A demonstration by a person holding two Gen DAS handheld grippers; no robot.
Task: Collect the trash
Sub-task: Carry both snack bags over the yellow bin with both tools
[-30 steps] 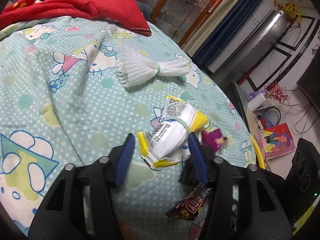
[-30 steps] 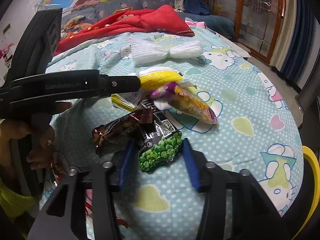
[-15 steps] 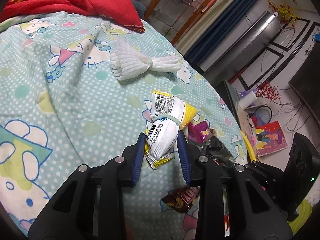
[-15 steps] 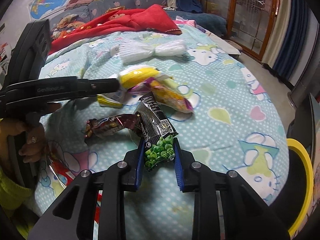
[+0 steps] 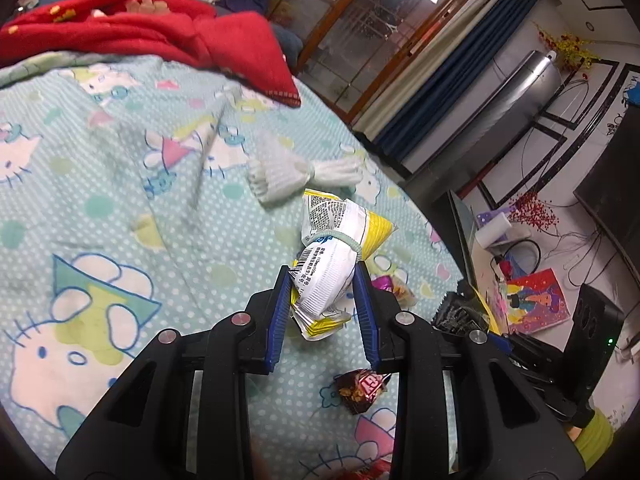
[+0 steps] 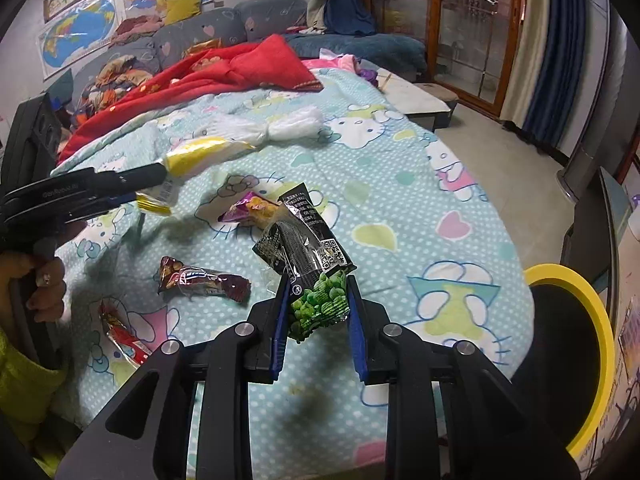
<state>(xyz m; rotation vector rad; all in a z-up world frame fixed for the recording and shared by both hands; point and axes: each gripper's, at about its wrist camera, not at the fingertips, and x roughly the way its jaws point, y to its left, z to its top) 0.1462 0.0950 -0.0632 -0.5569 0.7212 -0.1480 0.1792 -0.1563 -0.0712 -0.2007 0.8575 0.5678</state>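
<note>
The left hand-held gripper is clenched on one white-and-yellow packet, lifted clear of the bed. The right hand-held gripper grips one black-and-green pea packet, its long axis pointing away along the fingers. The yellow-rimmed bin stands beside the bed, to the right of the right gripper, which is judged the nearer. Remaining on the bed: one purple wrapper, one brown wrapper, one red wrapper, one white foam net.
</note>
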